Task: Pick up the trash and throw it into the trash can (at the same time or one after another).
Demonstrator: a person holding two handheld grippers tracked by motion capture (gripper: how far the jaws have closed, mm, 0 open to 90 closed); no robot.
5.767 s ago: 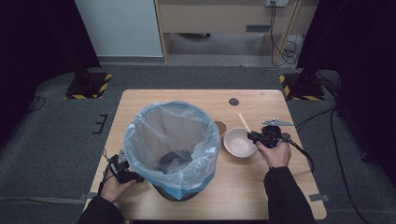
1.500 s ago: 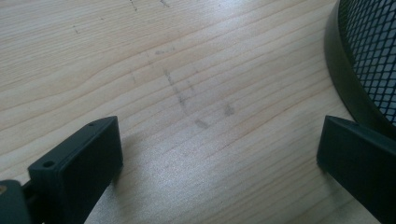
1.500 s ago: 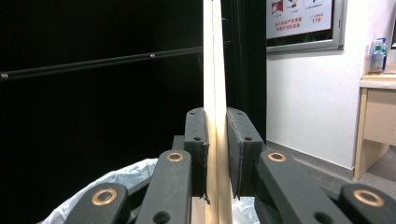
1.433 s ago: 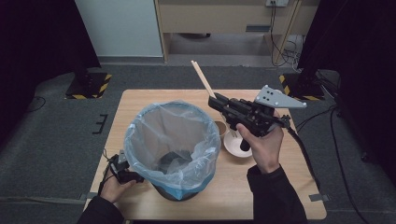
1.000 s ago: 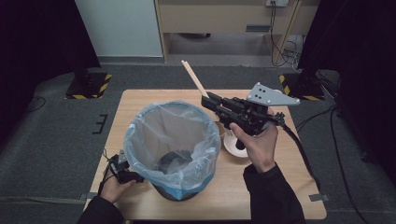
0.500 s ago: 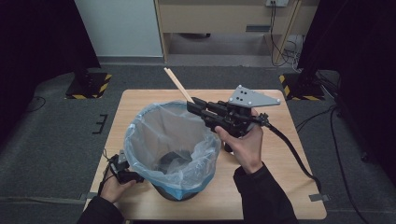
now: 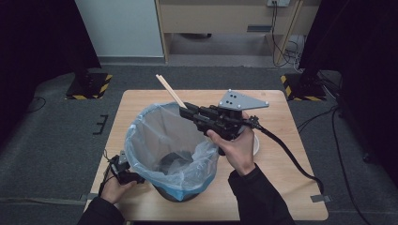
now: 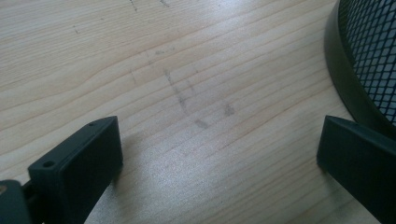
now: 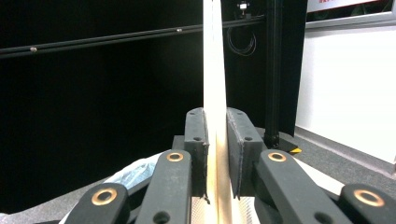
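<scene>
Above the lined bin (image 7: 171, 154), the right gripper (image 7: 184, 110) pinches chopsticks (image 7: 171, 91) in its jaws, while the left gripper (image 7: 123, 174) rests beside the bin, jaws spread.

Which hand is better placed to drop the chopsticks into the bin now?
Right. The right tool already clamps the chopsticks above the lined bin; the left tool is open, low beside the bin's base.

the high view looked down on the worktop (image 7: 141, 105); the left tool view hugged its wood beside the bin (image 8: 369, 60), which both shared.
</scene>
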